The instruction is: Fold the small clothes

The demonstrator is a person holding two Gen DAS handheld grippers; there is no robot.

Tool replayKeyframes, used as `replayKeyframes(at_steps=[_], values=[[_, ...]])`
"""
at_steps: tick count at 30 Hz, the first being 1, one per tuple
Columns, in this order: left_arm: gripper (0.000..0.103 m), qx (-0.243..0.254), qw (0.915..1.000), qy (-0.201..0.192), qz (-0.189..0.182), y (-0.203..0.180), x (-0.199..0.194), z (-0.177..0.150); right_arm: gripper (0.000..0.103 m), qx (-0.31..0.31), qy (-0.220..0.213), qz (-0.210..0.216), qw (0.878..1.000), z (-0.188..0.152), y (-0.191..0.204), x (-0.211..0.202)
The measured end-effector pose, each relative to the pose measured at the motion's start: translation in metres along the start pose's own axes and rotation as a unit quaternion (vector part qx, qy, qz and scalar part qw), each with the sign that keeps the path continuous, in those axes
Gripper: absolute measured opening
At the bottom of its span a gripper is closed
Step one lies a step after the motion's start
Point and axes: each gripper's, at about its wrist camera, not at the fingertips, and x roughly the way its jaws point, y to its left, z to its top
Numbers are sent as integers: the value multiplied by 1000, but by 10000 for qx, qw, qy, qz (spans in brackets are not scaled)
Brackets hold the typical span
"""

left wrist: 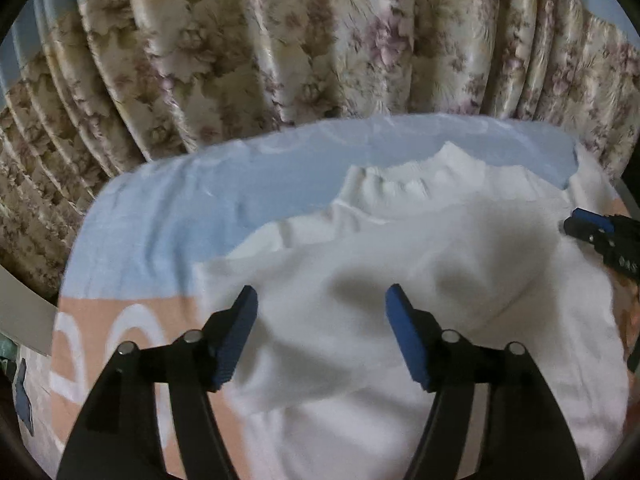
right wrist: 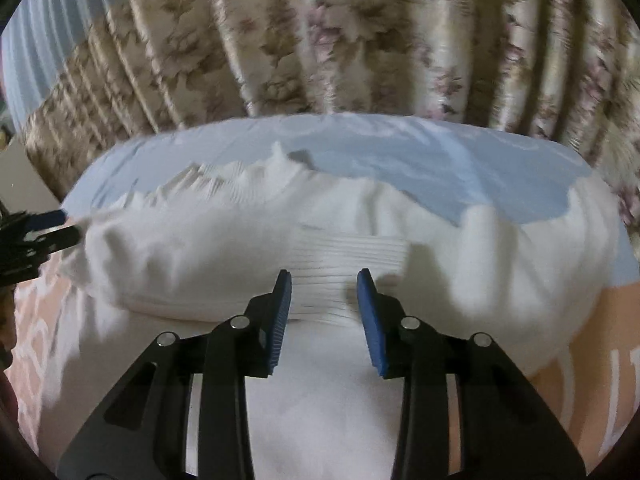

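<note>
A white knit top [left wrist: 400, 280] lies spread on a blue and peach cloth [left wrist: 152, 232]. Its ribbed collar [left wrist: 400, 184] points toward the far edge. My left gripper [left wrist: 322, 292] hovers over the top's left half, jaws wide apart, with nothing between the pads. In the right wrist view the top [right wrist: 200, 248] is folded over, and a ribbed cuff [right wrist: 352, 252] lies across it. My right gripper [right wrist: 324, 276] stands open just over that cuff, its pads not pressing on it. Each gripper shows at the edge of the other's view: the right gripper [left wrist: 576, 226] and the left gripper [right wrist: 56, 220].
A flowered curtain [left wrist: 280, 40] hangs close behind the far edge of the cloth. The cloth [right wrist: 400, 160] carries large white letters [left wrist: 124, 328] on its peach part. A pale board edge [left wrist: 24, 312] shows at the left.
</note>
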Motion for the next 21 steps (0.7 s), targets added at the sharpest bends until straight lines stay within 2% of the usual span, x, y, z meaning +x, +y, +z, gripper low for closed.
replayKeyframes(at_steps=[2,4,6,8,10,12,15,19,21], values=[[68,-34,9994,260,222,-7,23,-4,31,-34,237,-253,9994,-6,-2,15],[68,-92,9986,404,335,-8,32,-13,25,1,191,-272,9994,-11,-7,13],[70,-146,9977,515,419,-8,38,-25,25,-1,217,-220,9995,-16,-10,8],[72,-172,9976,447,508,-10,37,-30,27,25,167,-44,9998,-17,-14,2],[76,-140,9974,438,551,-14,33,-27,30,228,-93,102,9996,-11,-26,-15],[82,-162,9983,318,463,-21,25,-19,34,529,-473,67,9975,-3,-46,-37],[85,-184,9995,88,261,-33,13,-3,41,952,-729,-537,9913,5,-92,-56],[89,-180,9996,-143,137,-52,10,13,41,1595,-671,-1237,9771,5,-159,-53],[89,-195,9996,-105,178,-62,16,19,41,1698,-557,-1639,9702,0,-186,-46]])
